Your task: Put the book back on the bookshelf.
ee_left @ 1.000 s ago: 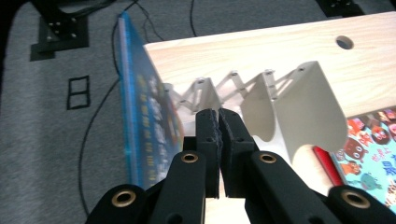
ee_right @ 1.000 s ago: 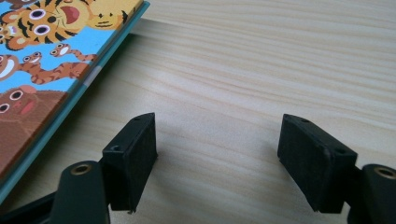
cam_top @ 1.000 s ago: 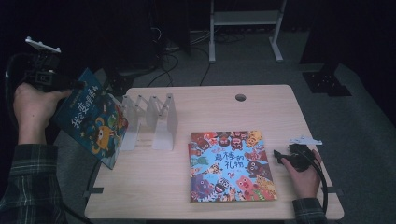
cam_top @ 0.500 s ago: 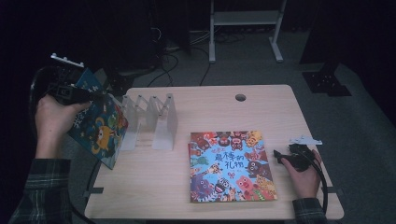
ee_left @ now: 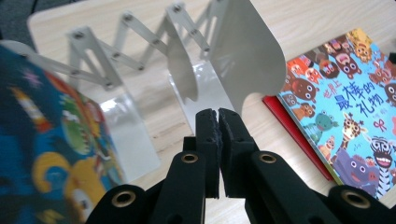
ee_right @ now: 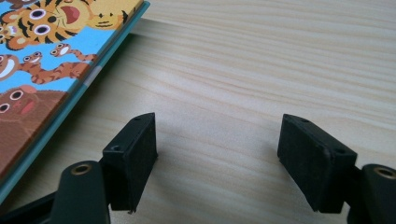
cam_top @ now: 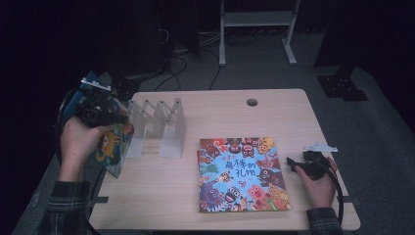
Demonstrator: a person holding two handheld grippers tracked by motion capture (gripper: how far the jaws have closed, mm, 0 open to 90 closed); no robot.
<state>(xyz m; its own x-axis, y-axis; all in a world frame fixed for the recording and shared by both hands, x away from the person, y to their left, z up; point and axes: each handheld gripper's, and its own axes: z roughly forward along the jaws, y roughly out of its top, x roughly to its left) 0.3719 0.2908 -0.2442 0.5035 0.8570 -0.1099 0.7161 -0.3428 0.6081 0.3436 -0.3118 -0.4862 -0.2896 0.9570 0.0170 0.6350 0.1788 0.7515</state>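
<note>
From above, we see the left gripper point(cam_top: 100, 113) at the table's point(cam_top: 284, 117) left edge, held in the left hand point(cam_top: 80, 142). A blue book point(cam_top: 113, 147) stands tilted just under and behind it, at the left end of the white rack point(cam_top: 159, 127); whether the gripper is touching the book we cannot tell from here. A second book point(cam_top: 240, 174) lies flat on the table, right of the rack and apart from it. The right gripper point(cam_top: 298, 164) rests on the table just beside this flat book's right edge, in the right hand point(cam_top: 318, 183).

In the left gripper view, our left gripper point(ee_left: 218, 122) has its jaws pressed together with nothing between them. The blue book point(ee_left: 51, 144) rises blurred at the left, beside the jaws, not in them. The rack's point(ee_left: 238, 56) dividers stand straight ahead, and the flat book point(ee_left: 345, 107) lies to the right.

In the right gripper view, our right gripper point(ee_right: 217, 147) has its jaws wide apart over bare table point(ee_right: 261, 60), empty. The flat book's point(ee_right: 42, 60) edge runs along the upper left, near the left jaw but not touching it.
</note>
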